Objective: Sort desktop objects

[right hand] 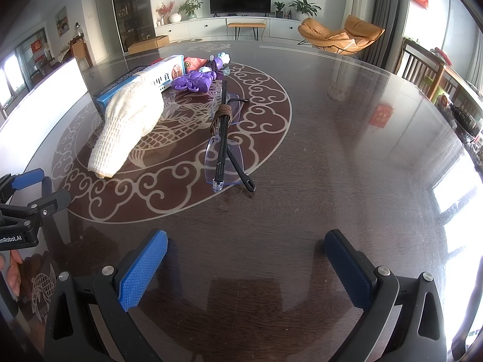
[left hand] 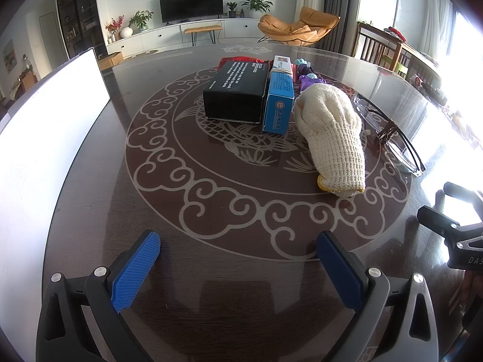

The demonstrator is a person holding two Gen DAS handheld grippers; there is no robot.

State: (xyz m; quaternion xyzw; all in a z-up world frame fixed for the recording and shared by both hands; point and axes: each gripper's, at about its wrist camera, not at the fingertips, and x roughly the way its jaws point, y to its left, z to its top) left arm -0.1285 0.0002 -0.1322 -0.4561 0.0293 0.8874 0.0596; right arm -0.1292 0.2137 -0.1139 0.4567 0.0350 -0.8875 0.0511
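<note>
While both grippers hover low over the dark patterned table [left hand: 90,181], nothing sits between their fingers. A white board [left hand: 45,138] stands at the far left edge. The left gripper [left hand: 238,265] is spread wide and empty. Ahead of it a black box [left hand: 235,90] lies touching a blue box [left hand: 279,99], with a cream knitted glove [left hand: 332,132] leaning against the blue box. A purple toy [right hand: 194,80] lies behind the glove. Folded glasses [right hand: 223,141] bound with brown cord lie just right of the glove. The right gripper [right hand: 246,264] is likewise spread and empty.
</note>
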